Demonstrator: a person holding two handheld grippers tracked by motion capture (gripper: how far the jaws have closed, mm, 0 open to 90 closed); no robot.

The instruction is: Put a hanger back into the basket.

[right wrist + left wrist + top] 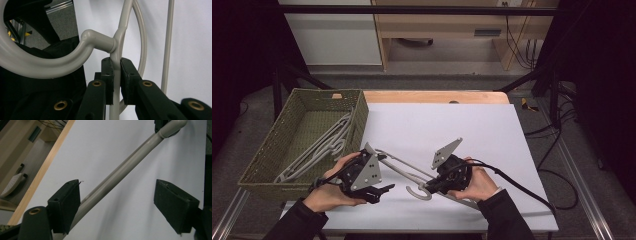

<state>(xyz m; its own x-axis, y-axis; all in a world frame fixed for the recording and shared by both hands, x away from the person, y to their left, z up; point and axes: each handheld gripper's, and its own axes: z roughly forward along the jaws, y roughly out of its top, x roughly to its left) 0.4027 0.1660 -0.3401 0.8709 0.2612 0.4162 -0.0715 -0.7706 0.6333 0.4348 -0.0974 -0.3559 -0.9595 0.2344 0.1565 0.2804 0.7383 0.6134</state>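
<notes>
I'm clamping my right gripper (115, 72) tight on the grey hanger (117, 45), just below where its hook branches off to the jaws' left. My left gripper (117, 202) is standing open; the hanger's arm (120, 173) is running between its jaws, lying against the left pad, well clear of the right one.

From my feed I see a white surface (492, 130) with a wooden edge (432, 96) at its far side. Beyond it lies grey floor (452, 62), a white cabinet (332, 35) and a pale wooden desk (447, 25). Black cables (557, 165) trail on the right; the room's sides are dark.
</notes>
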